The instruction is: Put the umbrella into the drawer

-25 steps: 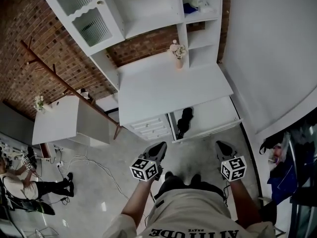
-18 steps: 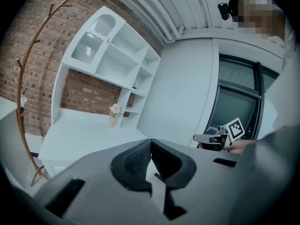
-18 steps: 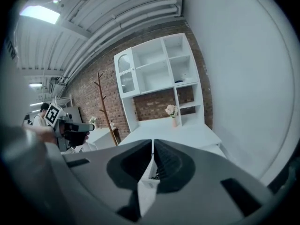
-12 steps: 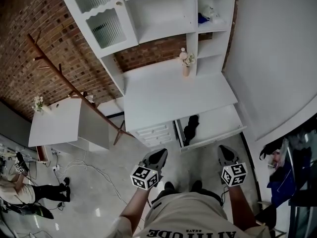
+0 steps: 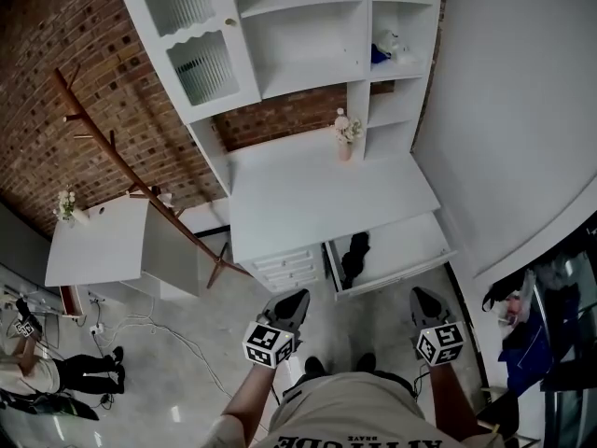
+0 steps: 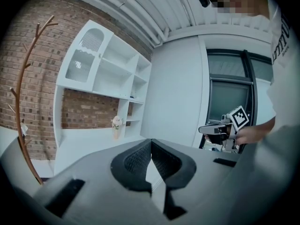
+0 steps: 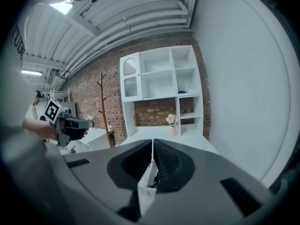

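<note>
The umbrella (image 5: 354,255), black and folded, lies inside the open drawer (image 5: 410,246), towards the drawer's left side. The drawer is pulled out from under the right half of the white surface (image 5: 317,189), next to a stack of small closed drawers (image 5: 289,267).

The left gripper (image 5: 295,299) is held in the air over the floor (image 5: 177,343), in front of the small drawers and apart from them. Its jaws are pressed together at the tips with nothing between them. The right gripper (image 5: 420,297) hangs at about the same height in front of the open drawer, clear of its front edge. Its jaws are also closed tip to tip and hold nothing. Through the slit lower down between its pads, a bit of the drawer and the dark umbrella shows beyond.

A vase of pale flowers (image 5: 344,136) stands at the back of the surface, by the upright of the white shelf unit (image 5: 298,26). To the left a wooden coat stand (image 5: 112,157) rises against the brick wall (image 5: 56,63), with a low white table (image 5: 98,245) beside it. A person (image 5: 56,376) sits on the floor at the far left
</note>
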